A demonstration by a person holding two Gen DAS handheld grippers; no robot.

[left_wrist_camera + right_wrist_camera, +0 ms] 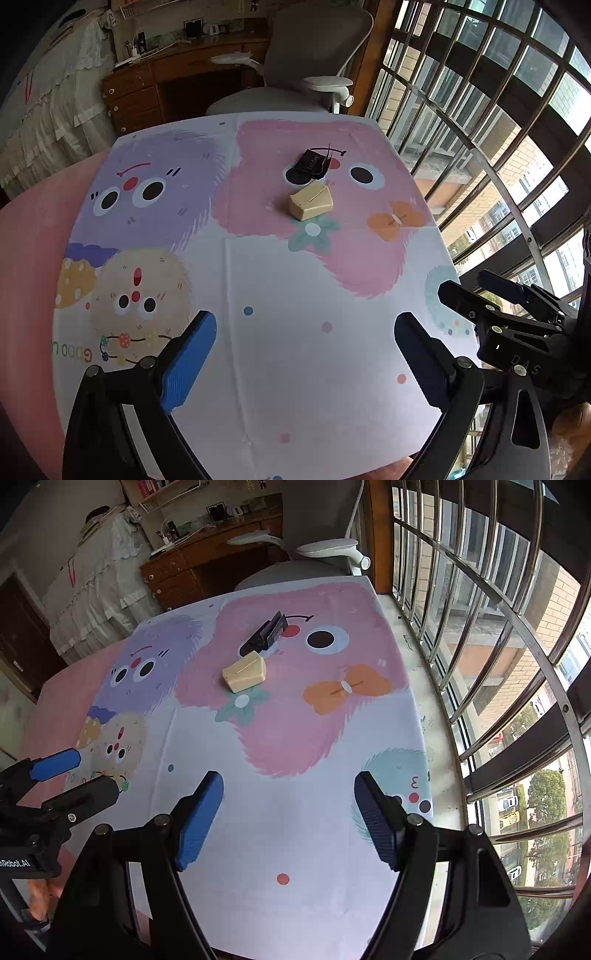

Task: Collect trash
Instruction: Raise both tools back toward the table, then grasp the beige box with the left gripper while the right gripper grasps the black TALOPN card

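A small beige box [310,204] [244,674] lies on the cartoon-printed tablecloth [280,295] [280,760], toward the far side. Just behind it sits a black paper bag or wrapper [313,163] [266,632]. My left gripper [304,354] hovers open over the near part of the cloth with nothing between its blue pads; in the right wrist view it shows at the left edge [83,771]. My right gripper [288,819] is open too, empty, well short of the box; in the left wrist view it appears at the right edge [469,286].
A grey office chair [314,66] [317,535] stands behind the table's far edge, with a wooden desk [177,85] beyond. A barred window [498,129] [498,646] runs along the right side. A lace-covered piece of furniture [55,110] is at the left.
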